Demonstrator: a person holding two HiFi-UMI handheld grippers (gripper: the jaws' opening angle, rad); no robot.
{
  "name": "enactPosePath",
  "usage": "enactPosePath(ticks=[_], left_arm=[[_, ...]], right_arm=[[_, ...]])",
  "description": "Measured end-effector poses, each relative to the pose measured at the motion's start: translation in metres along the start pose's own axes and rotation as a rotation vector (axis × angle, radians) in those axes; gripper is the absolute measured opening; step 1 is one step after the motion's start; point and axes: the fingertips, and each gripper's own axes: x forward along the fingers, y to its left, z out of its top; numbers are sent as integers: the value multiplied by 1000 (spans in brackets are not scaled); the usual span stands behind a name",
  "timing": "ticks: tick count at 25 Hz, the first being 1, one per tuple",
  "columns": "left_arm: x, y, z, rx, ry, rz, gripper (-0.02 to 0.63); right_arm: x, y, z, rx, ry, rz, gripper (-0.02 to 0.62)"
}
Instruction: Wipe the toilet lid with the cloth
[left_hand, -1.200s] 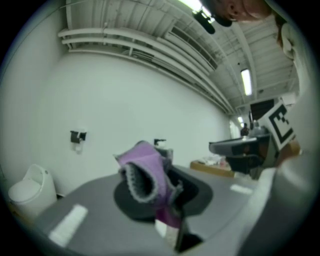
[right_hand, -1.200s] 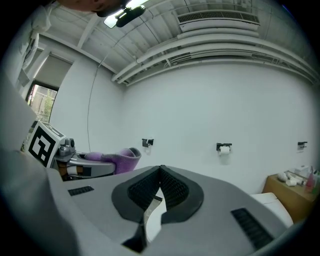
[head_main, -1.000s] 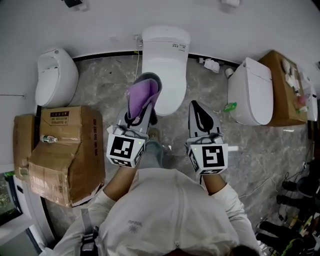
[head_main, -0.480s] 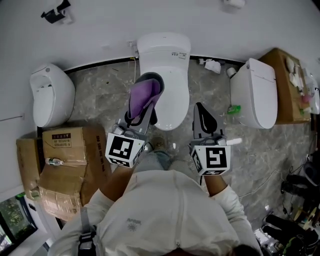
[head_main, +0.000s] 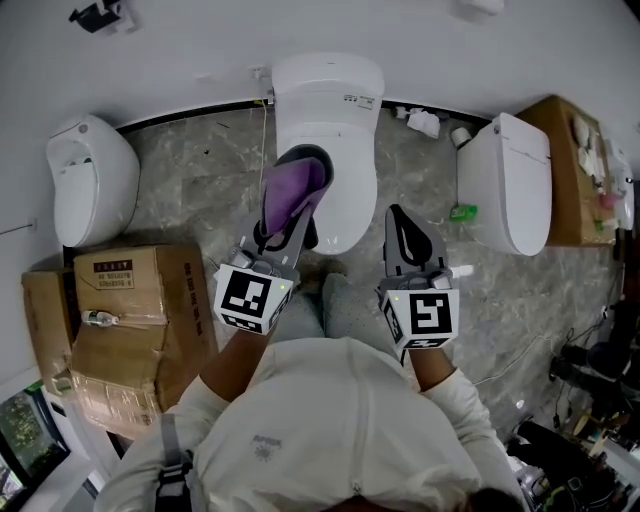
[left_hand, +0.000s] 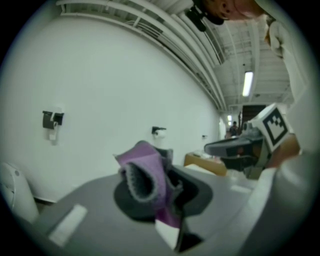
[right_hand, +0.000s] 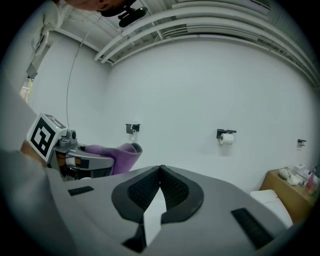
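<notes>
A white toilet (head_main: 330, 130) with its lid down stands against the wall, straight ahead in the head view. My left gripper (head_main: 300, 165) is shut on a purple cloth (head_main: 292, 192) and hangs over the left front part of the lid. The cloth (left_hand: 147, 175) bulges out between the jaws in the left gripper view. My right gripper (head_main: 401, 222) is shut with nothing in it, just right of the toilet's front. Its black pads (right_hand: 172, 189) meet at the tip in the right gripper view.
A second toilet (head_main: 88, 175) stands at the left, a third (head_main: 508, 180) at the right. Cardboard boxes (head_main: 125, 320) lie on the marble floor at the left, a wooden cabinet (head_main: 575, 165) at the far right. Paper holders (right_hand: 226, 136) hang on the wall. Cables lie at bottom right.
Both grippers have come closer to the toilet, the cloth now further over the lid. The view shifted so the boxes and left toilet sit lower and more to the left.
</notes>
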Motion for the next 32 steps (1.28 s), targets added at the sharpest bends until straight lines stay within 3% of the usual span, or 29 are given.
enactPosePath(ticks=[6, 13, 19, 24, 32], left_arm=[[13, 5, -14, -10, 11, 12, 51], [38, -3, -20, 30, -66, 3, 51], [65, -7, -48, 35, -38, 0, 51], [83, -15, -86, 142, 36, -55, 51], [104, -24, -133, 111, 70, -65, 51]], right_arm=[[19, 3, -28, 6, 49, 32, 14], [42, -3, -67, 12, 77, 51, 14], [65, -21, -111, 26, 117, 57, 14], [82, -30, -155, 20, 157, 65, 14], [98, -37, -227, 40, 238, 82, 14]])
